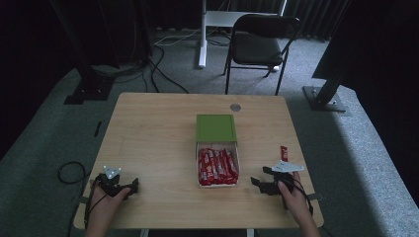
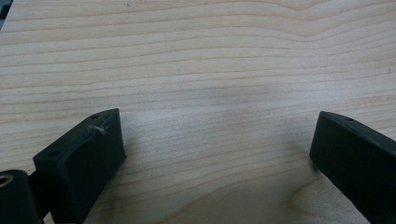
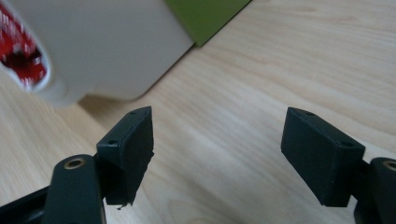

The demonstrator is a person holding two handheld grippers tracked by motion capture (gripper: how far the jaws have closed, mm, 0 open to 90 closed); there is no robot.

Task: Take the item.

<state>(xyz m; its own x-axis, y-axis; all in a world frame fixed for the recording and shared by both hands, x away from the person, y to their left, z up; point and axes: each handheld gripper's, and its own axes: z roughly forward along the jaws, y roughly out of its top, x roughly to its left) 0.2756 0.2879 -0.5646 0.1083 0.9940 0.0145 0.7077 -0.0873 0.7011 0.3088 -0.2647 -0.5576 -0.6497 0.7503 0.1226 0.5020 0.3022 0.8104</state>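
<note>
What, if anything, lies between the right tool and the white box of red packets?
Nothing visible. The right tool rests on the table just right of the white box, jaws open and empty, with bare wood between them. One stray red packet lies beyond the tool, not in the path.

The hand-held gripper [image 3: 217,156] holds its jaws wide apart over bare wood, near a white box [image 3: 107,46].

The table [image 1: 148,148] is pale matt wood; the box [image 3: 107,51] smooth white plastic; the wrappers [image 1: 217,167] glossy red.
</note>
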